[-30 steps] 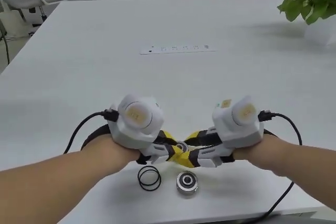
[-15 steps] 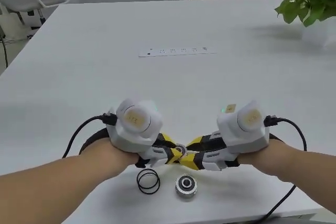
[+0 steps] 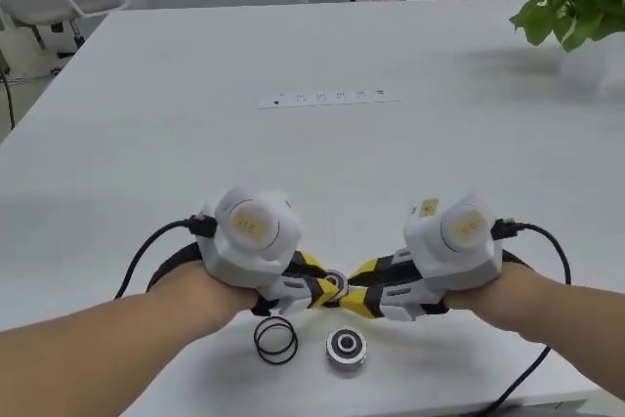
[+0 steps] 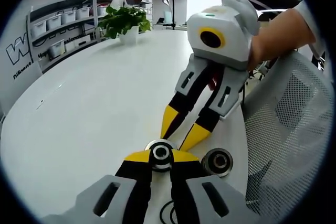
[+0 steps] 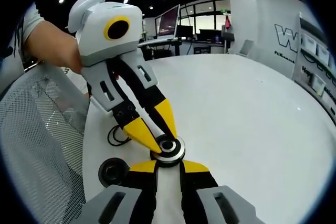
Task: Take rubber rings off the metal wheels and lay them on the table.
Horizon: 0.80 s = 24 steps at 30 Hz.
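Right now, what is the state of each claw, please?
Left claw: closed on the metal wheel.
Right claw: tips at the same wheel; grip cannot be told.

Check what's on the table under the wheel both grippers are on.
Two loose rubber rings and a second metal wheel lie on the table, just toward its near edge. The spot directly beneath the held wheel is covered by the jaws.
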Tool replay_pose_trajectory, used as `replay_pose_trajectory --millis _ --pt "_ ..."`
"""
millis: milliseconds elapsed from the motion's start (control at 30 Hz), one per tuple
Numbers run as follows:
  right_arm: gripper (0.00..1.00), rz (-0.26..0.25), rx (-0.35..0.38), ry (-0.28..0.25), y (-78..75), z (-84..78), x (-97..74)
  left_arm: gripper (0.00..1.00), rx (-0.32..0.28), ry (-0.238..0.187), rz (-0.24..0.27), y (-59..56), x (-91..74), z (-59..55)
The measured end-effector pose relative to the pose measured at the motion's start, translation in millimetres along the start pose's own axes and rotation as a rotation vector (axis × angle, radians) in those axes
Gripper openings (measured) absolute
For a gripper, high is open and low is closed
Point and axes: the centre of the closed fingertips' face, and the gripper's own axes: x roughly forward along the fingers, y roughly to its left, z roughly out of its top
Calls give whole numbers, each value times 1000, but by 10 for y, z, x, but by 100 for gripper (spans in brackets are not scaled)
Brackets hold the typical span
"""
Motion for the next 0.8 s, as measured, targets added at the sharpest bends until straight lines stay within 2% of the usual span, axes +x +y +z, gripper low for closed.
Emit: replay_pose_trajectory --millis 800 --pt "9 -16 25 8 0 -10 1 7 -12 3 15 3 0 -10"
